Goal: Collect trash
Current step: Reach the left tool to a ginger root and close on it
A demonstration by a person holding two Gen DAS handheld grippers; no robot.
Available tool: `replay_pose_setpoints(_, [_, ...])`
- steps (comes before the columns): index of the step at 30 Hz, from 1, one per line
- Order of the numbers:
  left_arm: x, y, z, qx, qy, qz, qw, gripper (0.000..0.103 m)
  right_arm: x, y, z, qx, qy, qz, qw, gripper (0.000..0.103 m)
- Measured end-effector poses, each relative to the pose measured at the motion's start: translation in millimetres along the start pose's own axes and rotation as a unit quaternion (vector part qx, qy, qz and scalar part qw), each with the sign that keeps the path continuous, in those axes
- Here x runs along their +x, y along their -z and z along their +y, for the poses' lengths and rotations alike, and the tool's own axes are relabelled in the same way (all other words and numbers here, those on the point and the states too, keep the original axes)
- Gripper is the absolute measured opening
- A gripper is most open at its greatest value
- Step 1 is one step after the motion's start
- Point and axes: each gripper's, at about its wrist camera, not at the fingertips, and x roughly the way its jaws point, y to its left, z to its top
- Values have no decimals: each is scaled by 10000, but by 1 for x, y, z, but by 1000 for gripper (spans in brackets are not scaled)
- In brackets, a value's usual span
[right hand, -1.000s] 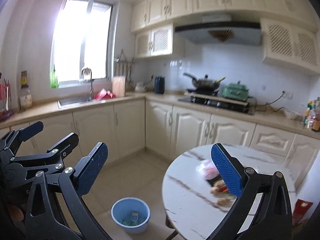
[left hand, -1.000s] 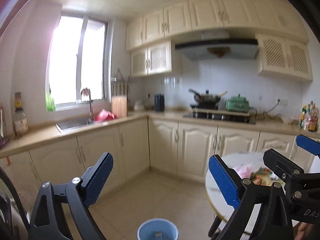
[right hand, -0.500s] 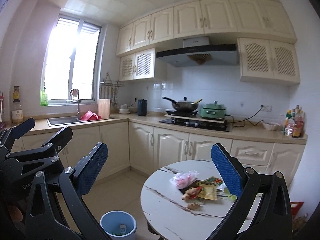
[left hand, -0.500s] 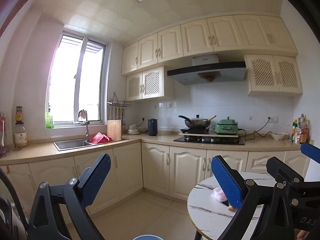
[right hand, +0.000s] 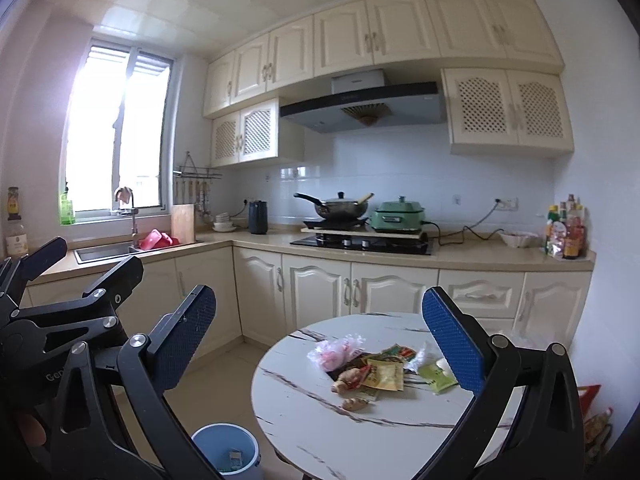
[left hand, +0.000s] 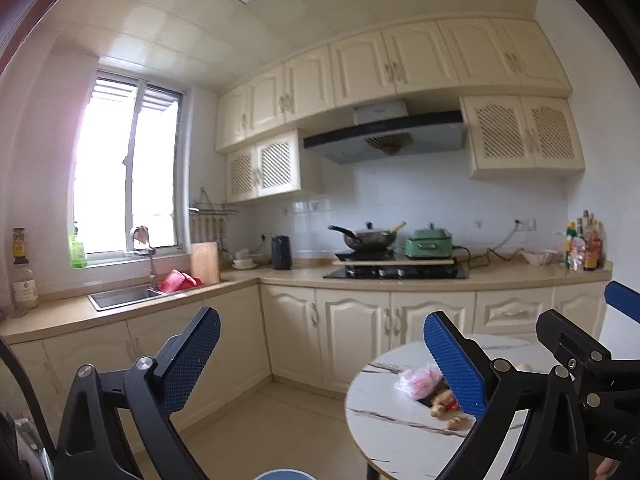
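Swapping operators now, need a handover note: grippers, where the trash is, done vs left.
Left gripper: open, nothing between the fingers; its jaws have just been opening wider.
Right gripper: open, empty.
Trash pile on the round marble table: pink plastic bag, snack wrappers, green packet, ginger pieces.
Blue bin on the floor left of the table, a scrap or two already inside.
Done: at most those scraps.
Left: pick each table item and drop it in the bin.
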Motion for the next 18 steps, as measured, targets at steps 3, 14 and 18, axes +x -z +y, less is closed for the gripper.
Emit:
replay_pose_setpoints(3, [25, 1, -11, 92, 271, 324, 9991, 102, 9, 7, -16, 84, 97, 149, 9998, 103])
replay_pose_setpoints(14, [149, 55, -64, 623, 1540, 2133, 9628, 102, 70, 78, -96, 558, 644, 1385, 9867, 103])
replay_pose_setpoints(18, [192, 69, -77, 660, 1824, 2650, 9445, 102, 97, 109, -122, 671, 828, 1886, 9763, 103])
